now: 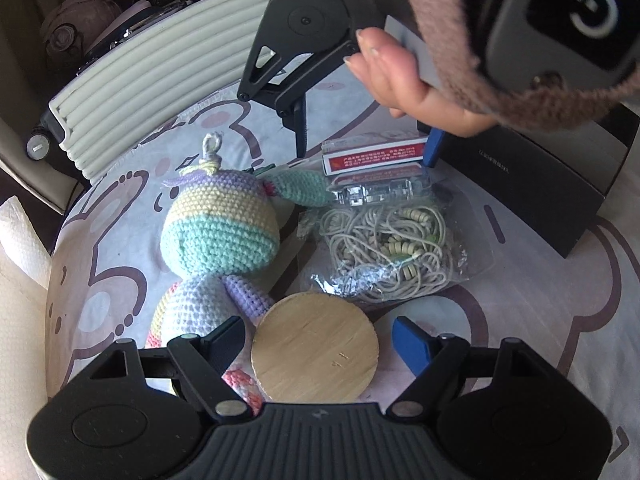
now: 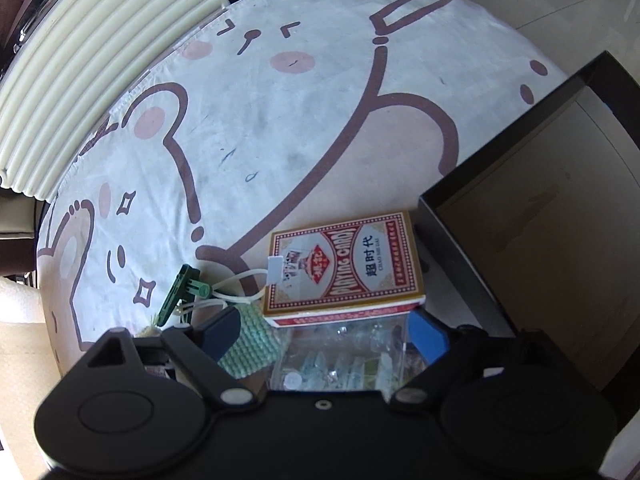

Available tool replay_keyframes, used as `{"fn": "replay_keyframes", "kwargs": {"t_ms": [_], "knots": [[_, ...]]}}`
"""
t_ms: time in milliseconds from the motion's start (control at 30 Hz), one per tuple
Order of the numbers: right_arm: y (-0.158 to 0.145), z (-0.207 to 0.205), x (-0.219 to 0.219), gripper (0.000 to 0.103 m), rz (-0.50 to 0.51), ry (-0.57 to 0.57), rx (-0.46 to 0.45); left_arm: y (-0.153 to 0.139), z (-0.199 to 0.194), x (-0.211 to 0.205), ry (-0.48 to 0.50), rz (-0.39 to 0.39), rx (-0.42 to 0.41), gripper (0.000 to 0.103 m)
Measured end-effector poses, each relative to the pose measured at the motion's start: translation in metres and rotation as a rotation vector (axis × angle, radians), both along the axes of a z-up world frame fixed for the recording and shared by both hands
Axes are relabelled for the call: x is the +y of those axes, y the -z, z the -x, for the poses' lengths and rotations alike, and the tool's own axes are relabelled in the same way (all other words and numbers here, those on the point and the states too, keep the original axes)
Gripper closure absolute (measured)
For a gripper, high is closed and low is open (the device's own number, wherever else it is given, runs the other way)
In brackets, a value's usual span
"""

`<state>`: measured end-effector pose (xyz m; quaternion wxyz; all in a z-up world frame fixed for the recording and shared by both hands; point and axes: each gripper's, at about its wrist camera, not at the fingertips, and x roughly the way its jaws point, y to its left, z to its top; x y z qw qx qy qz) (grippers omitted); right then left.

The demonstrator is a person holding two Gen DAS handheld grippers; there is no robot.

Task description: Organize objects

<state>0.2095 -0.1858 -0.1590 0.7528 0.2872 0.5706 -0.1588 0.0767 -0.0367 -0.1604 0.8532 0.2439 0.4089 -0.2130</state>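
Note:
In the left wrist view my left gripper (image 1: 320,340) is open around a round wooden disc (image 1: 316,346) lying on the cloth. A crocheted pastel toy (image 1: 220,224) lies to its left. A clear bag of beaded cords (image 1: 390,252) lies beyond it, then a clear plastic box (image 1: 376,194) and a red playing-card pack (image 1: 374,156). My right gripper (image 1: 364,148) hangs open over the card pack. In the right wrist view my right gripper (image 2: 324,334) is open just above the clear box (image 2: 340,356), with the card pack (image 2: 344,268) in front of its fingertips.
A black open box (image 2: 540,216) stands on the right, also in the left wrist view (image 1: 532,184). A ribbed cream suitcase (image 1: 160,80) borders the far left edge of the bear-print cloth (image 2: 280,120). A green plastic clip with white cord (image 2: 180,296) lies by the toy's ear.

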Motion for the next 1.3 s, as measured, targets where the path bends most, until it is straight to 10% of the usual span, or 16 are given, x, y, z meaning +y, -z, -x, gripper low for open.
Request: {"fn": "replay_keyframes", "kwargs": {"t_ms": [467, 567, 633, 800, 1300], "knots": [[-0.001, -0.009, 0.011, 0.035, 0.151, -0.072, -0.007, -0.002, -0.02, 0.019, -0.123, 0.116, 0.146, 0.035], [-0.003, -0.007, 0.008, 0.049, 0.138, -0.088, -0.019, -0.007, -0.026, 0.027, -0.186, 0.177, 0.179, 0.035], [-0.005, -0.005, 0.006, 0.082, 0.075, -0.093, -0.043, -0.011, -0.028, 0.031, -0.22, 0.209, 0.195, 0.035], [-0.007, 0.0, 0.006, 0.094, 0.039, -0.112, -0.049, -0.019, -0.027, 0.035, -0.26, 0.244, 0.202, 0.035], [-0.038, 0.017, -0.044, 0.057, -0.096, -0.099, -0.168, -0.041, -0.025, 0.034, -0.301, 0.307, 0.171, 0.035]]}}
